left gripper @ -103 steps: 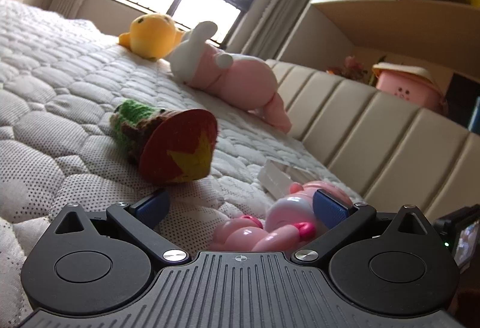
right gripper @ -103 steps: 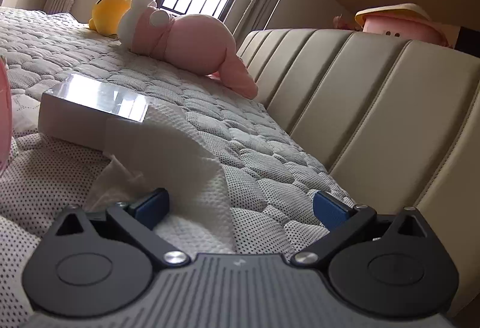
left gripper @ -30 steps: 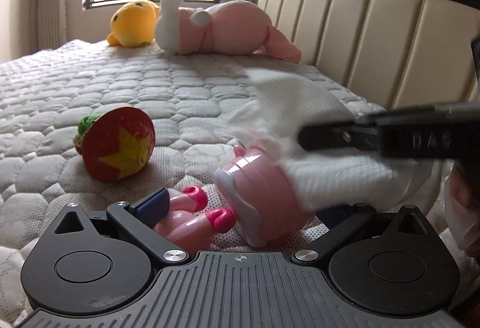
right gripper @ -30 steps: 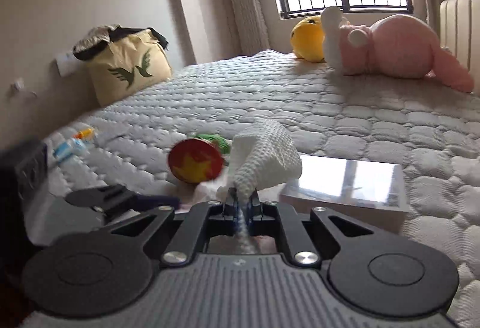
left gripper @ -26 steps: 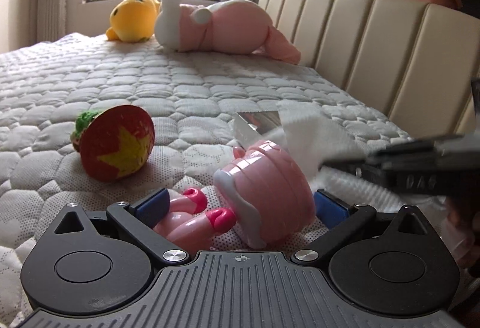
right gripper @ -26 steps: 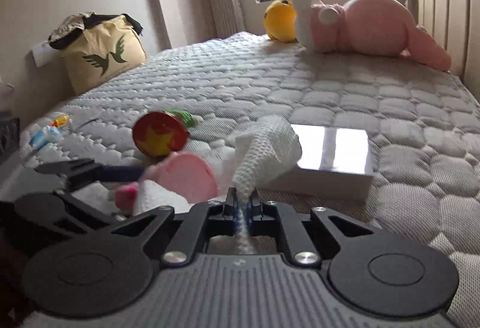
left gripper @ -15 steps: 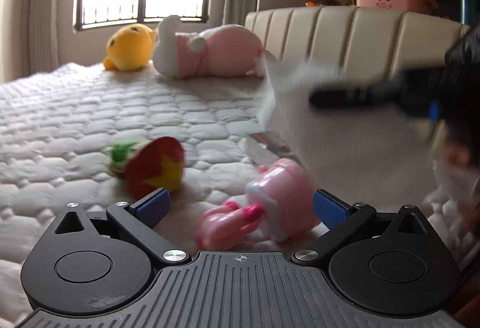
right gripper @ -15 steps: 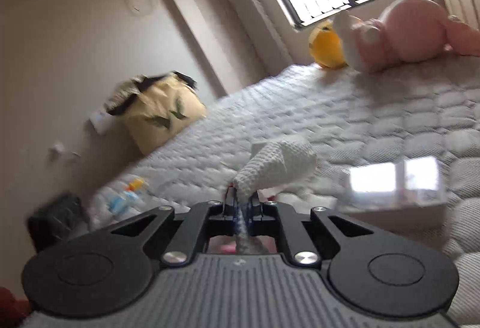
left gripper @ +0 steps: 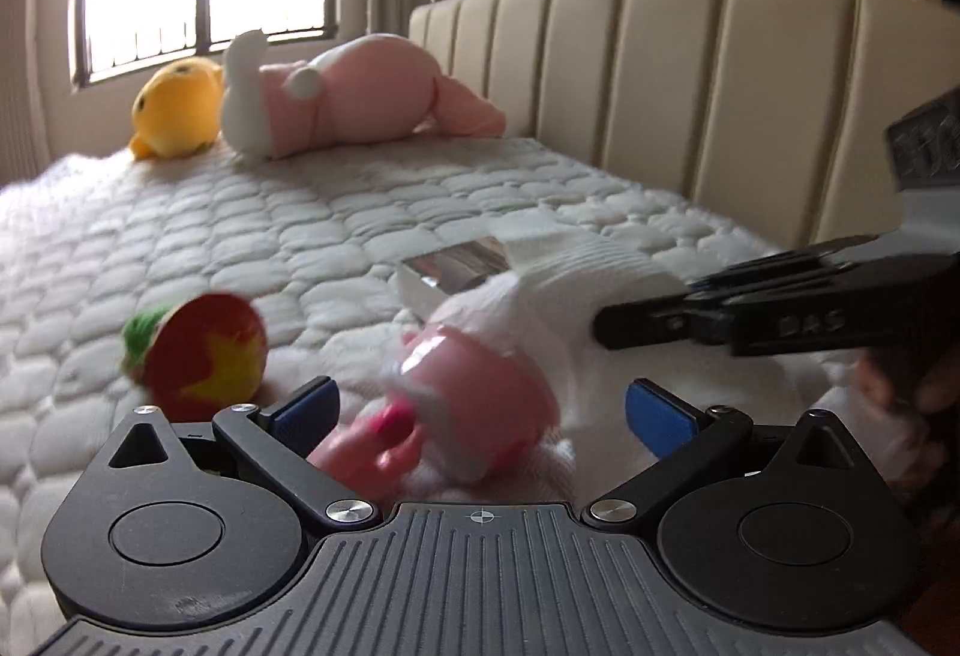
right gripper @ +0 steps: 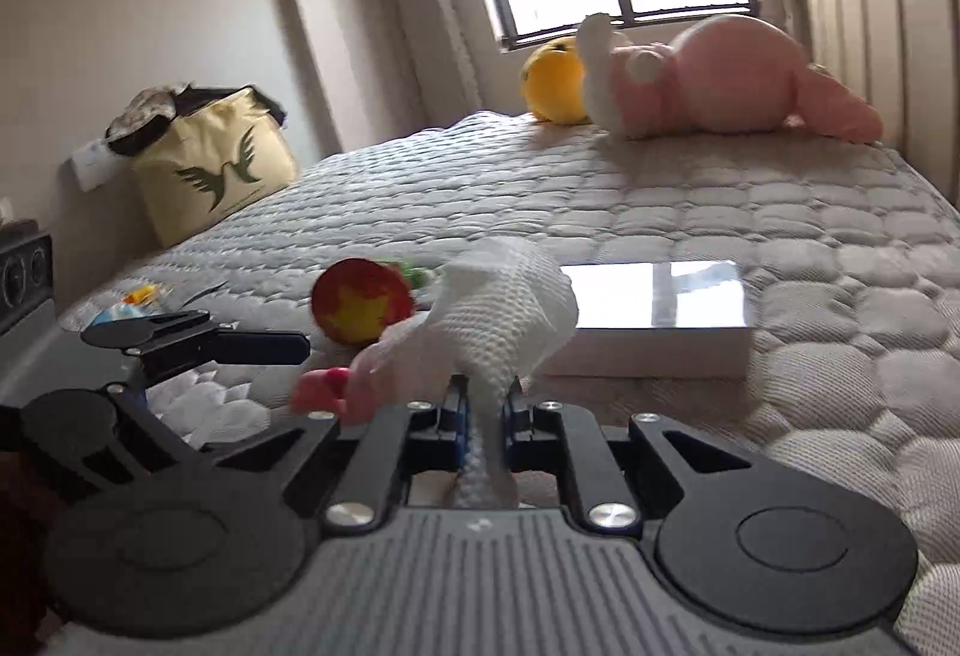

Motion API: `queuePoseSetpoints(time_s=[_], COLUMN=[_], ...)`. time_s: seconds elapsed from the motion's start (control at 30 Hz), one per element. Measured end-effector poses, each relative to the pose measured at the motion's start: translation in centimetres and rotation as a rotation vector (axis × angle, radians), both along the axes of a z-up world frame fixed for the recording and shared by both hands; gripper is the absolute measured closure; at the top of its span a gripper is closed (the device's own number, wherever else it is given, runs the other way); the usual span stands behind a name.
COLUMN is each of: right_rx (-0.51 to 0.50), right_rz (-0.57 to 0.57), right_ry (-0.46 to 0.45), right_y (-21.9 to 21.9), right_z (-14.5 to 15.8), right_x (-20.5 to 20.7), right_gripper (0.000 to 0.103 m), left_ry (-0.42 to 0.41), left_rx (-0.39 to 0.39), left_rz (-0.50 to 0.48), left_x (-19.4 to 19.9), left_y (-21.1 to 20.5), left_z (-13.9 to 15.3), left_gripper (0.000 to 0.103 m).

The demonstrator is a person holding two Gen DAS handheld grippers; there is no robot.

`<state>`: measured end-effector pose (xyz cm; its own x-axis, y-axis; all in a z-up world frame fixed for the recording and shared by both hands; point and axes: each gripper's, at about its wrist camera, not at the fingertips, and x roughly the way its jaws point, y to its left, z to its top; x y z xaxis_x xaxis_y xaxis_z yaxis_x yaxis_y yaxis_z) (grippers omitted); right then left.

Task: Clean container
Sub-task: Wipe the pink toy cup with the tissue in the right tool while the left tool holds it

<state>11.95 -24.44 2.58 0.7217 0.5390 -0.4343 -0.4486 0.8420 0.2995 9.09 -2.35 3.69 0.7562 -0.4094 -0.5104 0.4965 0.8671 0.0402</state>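
Observation:
A pink pig-shaped container (left gripper: pixel 474 398) lies on its side on the quilted bed, between the wide-apart blue pads of my left gripper (left gripper: pixel 480 410), which is open. My right gripper (right gripper: pixel 483 410) is shut on a white tissue (right gripper: pixel 504 314). In the left wrist view it reaches in from the right (left gripper: pixel 606 324), and the tissue (left gripper: pixel 570 296) rests against the container's top. From the right wrist view the container (right gripper: pixel 336 386) shows only partly, left of the tissue, with one of the left gripper's fingers (right gripper: pixel 264 340) beside it.
A red strawberry plush (left gripper: pixel 198 356) lies left of the container. A shiny tissue box (right gripper: pixel 654 314) sits just behind it. Pink (left gripper: pixel 360 98) and yellow (left gripper: pixel 174 107) plush toys lie by the window. The padded headboard (left gripper: pixel 690 86) is on the right and a yellow bag (right gripper: pixel 216 170) by the far wall.
The right gripper has come down from its raised position and brought the tissue onto the pink container. The left gripper has stayed open around the container.

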Motion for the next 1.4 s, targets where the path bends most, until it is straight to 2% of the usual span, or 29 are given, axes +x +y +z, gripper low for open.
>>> queuePoseSetpoints(time_s=[0.13, 0.2, 0.3, 0.37, 0.43, 0.53, 0.63, 0.7, 0.77, 0.87, 0.97, 1.1, 1.23, 1.3, 1.33, 1.4], right_rx=[0.069, 0.097, 0.135, 0.149, 0.160, 0.203, 0.318, 0.371, 0.372, 0.318, 0.189, 0.095, -0.073, -0.121, -0.133, -0.069], right_rz=[-0.067, -0.088, -0.119, -0.131, -0.129, -0.066, 0.070, 0.155, 0.229, 0.313, 0.359, 0.375, 0.245, 0.137, 0.092, 0.092], right_ry=[0.019, 0.031, 0.050, 0.058, 0.064, 0.083, 0.092, 0.080, 0.057, 0.054, 0.093, 0.073, -0.038, -0.063, -0.074, -0.076], right_y=[-2.4, -3.2, -4.4, -4.9, -5.0, -4.2, -2.5, -0.8, 1.4, 5.2, 8.6, 9.3, 7.9, 6.9, 6.3, 5.3], right_z=[-1.0, -1.7, -2.6, -3.0, -3.3, -3.3, -2.4, -1.1, 0.3, 1.3, 0.4, 0.3, 1.5, 2.1, 2.4, 3.1], right_x=[-0.2, -0.3, -0.3, -0.4, -0.3, -0.3, -0.1, 0.2, 0.7, 1.3, 1.8, 1.0, 0.5, 0.9, 1.1, 1.0], right_gripper=[0.090, 0.087, 0.086, 0.086, 0.086, 0.087, 0.087, 0.087, 0.087, 0.087, 0.089, 0.092, 0.093, 0.087, 0.087, 0.087], left_ry=[-0.012, 0.021, 0.095, 0.129, 0.130, 0.085, 0.032, 0.016, 0.007, 0.011, 0.002, 0.004, -0.012, -0.029, -0.038, -0.039], left_rx=[0.202, 0.242, 0.218, 0.159, 0.095, -0.006, -0.028, 0.001, 0.036, 0.069, 0.089, 0.093, 0.066, 0.078, 0.084, 0.092], left_rz=[0.018, 0.015, 0.043, 0.073, 0.101, 0.121, 0.101, 0.081, 0.067, 0.052, 0.036, 0.020, 0.012, 0.009, 0.008, -0.003], left_x=[2.3, 3.4, 4.8, 5.2, 4.8, 2.4, -0.1, -1.3, -2.2, -2.8, -3.3, -3.5, -3.4, -3.3, -3.2, -3.1], left_y=[-4.2, -5.0, -4.6, -3.2, -1.7, 1.1, 2.9, 3.3, 3.6, 4.1, 4.5, 4.8, 4.8, 4.4, 4.2, 3.9], left_z=[-1.4, -2.3, -3.0, -3.2, -2.9, -1.9, -1.3, -1.3, -1.6, -2.0, -1.8, -1.3, -0.7, -0.6, -0.5, -0.6], left_gripper=[0.000, 0.000, 0.000, 0.000, 0.000, 0.000, 0.000, 0.000, 0.000, 0.000, 0.000, 0.000, 0.000, 0.000, 0.000, 0.000])
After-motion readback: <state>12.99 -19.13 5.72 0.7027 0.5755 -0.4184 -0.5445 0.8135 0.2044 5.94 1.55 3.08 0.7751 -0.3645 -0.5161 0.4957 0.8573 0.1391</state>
